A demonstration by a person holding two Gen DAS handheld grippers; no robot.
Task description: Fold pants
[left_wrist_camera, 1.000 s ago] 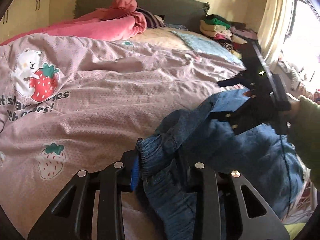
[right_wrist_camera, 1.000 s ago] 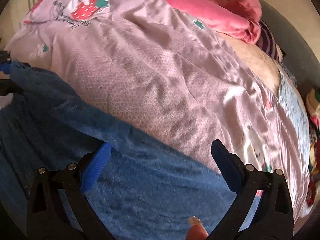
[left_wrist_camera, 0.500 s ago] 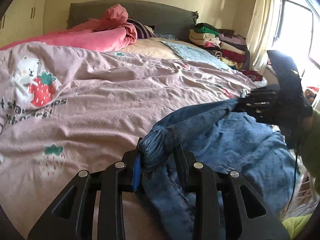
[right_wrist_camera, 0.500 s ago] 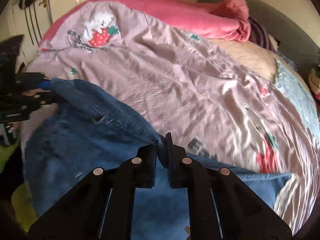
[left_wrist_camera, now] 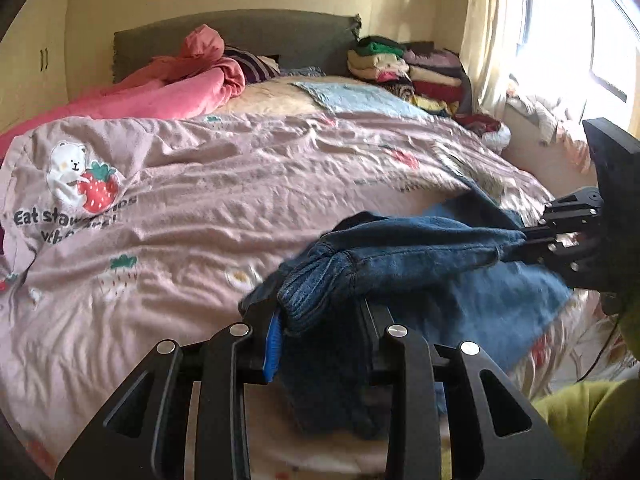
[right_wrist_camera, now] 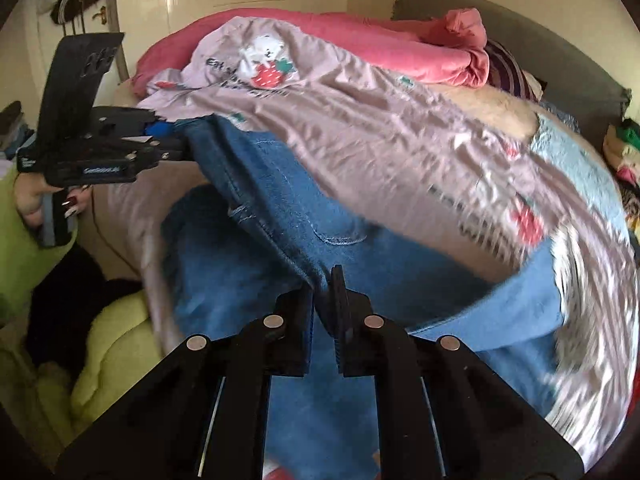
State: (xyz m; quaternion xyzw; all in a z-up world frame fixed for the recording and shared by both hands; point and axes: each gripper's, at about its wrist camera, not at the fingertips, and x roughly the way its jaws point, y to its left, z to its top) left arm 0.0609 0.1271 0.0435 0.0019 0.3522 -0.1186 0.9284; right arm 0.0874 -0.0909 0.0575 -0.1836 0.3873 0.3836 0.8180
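Blue denim pants [left_wrist_camera: 420, 256] hang stretched between both grippers above the pink strawberry-print duvet [left_wrist_camera: 208, 200]. My left gripper [left_wrist_camera: 316, 312] is shut on the bunched elastic waistband at one end. My right gripper [right_wrist_camera: 322, 284] is shut on the waistband's other end, the fabric edge pinched between its pads. In the left wrist view the right gripper [left_wrist_camera: 528, 240] is at the far right, holding the taut band. In the right wrist view the left gripper [right_wrist_camera: 176, 148] is at the left, with the pants [right_wrist_camera: 280, 208] running from it down to my fingers. The legs droop below.
A pink blanket [left_wrist_camera: 168, 88] and a grey headboard [left_wrist_camera: 240, 32] lie at the far end of the bed. Folded clothes [left_wrist_camera: 396, 64] are stacked by the window. A person's hand and green sleeve [right_wrist_camera: 36, 208] hold the left gripper. A yellow-green fabric [right_wrist_camera: 108, 352] lies below the bed's edge.
My right gripper went from open over the denim to shut on the waistband. Both grippers then rose and drew apart, lifting the pants off the duvet and pulling the waistband taut.
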